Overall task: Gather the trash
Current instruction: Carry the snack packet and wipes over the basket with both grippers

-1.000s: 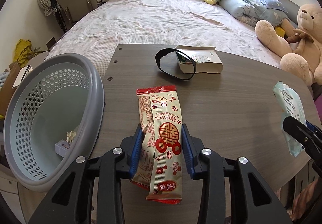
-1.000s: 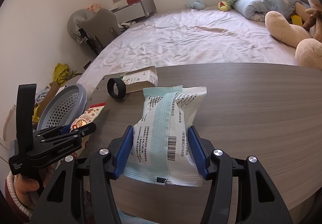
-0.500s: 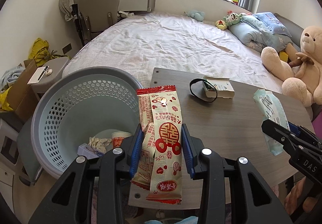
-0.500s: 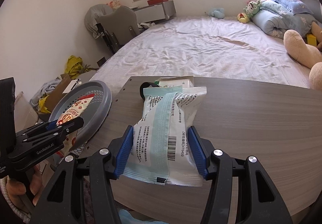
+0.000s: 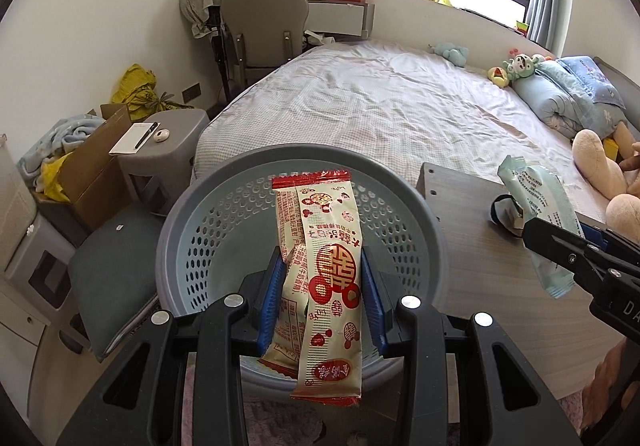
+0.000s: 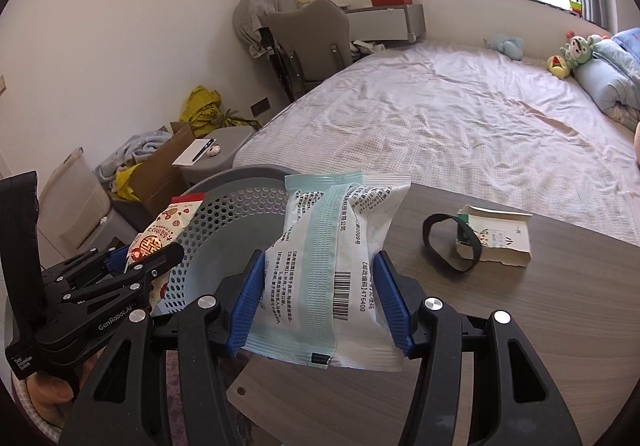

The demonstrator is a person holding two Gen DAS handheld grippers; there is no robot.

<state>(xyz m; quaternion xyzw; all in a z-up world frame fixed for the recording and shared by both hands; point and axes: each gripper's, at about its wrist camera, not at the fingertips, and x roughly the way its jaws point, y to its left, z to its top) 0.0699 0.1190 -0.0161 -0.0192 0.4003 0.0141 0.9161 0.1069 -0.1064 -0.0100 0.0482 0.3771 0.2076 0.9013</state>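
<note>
My left gripper [image 5: 320, 298] is shut on a red and cream snack wrapper [image 5: 324, 270], held right over the grey perforated basket [image 5: 224, 213] beside the table's left end. My right gripper [image 6: 320, 294] is shut on a pale green and white packet [image 6: 340, 242], above the table's near left corner, next to the basket [image 6: 240, 205]. In the right wrist view the left gripper [image 6: 152, 258] with its wrapper [image 6: 168, 221] shows at the left. The left wrist view catches the right gripper [image 5: 560, 242] and the packet [image 5: 536, 197] at the right. The wrapper hides the basket's bottom.
On the wooden table [image 6: 520, 326] lie a small white carton [image 6: 496, 238] and a black band [image 6: 444, 246]. Behind it spreads a bed [image 5: 400, 105] with soft toys. A grey stool [image 5: 160, 145], a cardboard box [image 5: 92, 169] and a chair [image 5: 264, 29] stand left of the bed.
Both grippers have swung left and risen a little with their loads. The left one went from above the table to over the basket; the right one came toward the table's left corner.
</note>
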